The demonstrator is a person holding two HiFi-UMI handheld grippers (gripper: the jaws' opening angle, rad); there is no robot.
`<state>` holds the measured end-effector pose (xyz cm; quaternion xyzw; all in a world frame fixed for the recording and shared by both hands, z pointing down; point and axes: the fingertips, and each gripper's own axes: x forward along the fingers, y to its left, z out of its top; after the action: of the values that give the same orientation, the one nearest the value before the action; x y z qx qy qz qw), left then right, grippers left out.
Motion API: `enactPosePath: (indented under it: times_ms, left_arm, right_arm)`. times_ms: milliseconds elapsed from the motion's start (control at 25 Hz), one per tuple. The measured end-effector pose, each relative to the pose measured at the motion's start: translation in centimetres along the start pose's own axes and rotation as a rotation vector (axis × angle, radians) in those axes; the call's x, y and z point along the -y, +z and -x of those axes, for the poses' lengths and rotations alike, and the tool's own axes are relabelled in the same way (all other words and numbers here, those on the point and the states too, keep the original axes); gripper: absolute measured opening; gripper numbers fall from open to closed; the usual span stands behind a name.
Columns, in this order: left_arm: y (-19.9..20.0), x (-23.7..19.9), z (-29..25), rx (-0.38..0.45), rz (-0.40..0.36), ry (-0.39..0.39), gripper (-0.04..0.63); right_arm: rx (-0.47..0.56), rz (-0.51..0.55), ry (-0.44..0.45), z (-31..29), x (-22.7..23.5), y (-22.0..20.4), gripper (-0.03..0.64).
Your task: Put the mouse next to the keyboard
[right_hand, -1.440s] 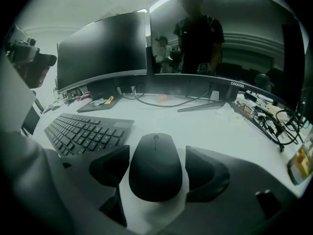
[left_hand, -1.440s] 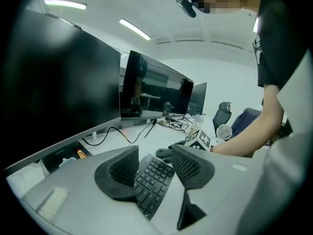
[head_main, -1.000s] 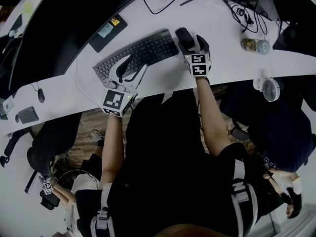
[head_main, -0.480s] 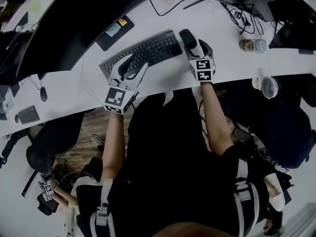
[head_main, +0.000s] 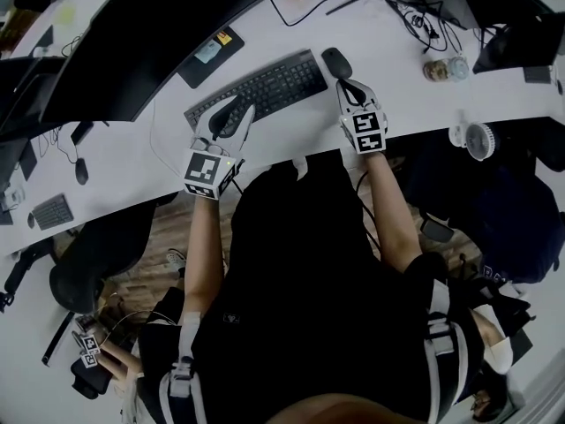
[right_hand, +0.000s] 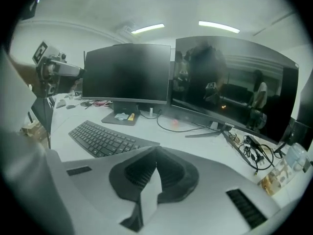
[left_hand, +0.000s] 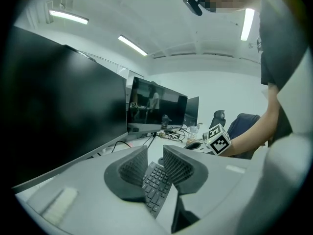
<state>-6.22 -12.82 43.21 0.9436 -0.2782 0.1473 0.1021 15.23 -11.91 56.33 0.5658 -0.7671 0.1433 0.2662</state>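
In the head view I see the mouse [head_main: 336,62] lying on the white desk [head_main: 300,122], just beside the right end of the keyboard [head_main: 256,91]. My right gripper [head_main: 350,88] is close to the mouse, on my side of it. My left gripper [head_main: 231,115] is over the keyboard's near edge.

In the left gripper view its jaws have just been closing. They stand half apart, with nothing between them.

In the right gripper view the jaws are pressed together and hold nothing.

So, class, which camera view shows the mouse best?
The head view: the mouse lies whole, just off the keyboard's right end. The left gripper view gives only a small dark shape far off that may be it; the right gripper view shows none of it.
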Motion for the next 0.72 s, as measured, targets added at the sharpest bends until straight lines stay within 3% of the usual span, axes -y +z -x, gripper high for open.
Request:
enactPosePath:
  times_ms: [440,720]
  left_arm:
    - [0.1,-0.7,2.5,0.023,-0.025,0.004,0.001]
    - [-0.2,-1.0,3.8,0.027,-0.023,0.016,-0.003]
  right_arm:
    - [0.037,0.058,0.033,2.9,-3.5,2.5,0.002]
    - [0.066,0.101,0.056,4.2,-4.8,4.3,0.002]
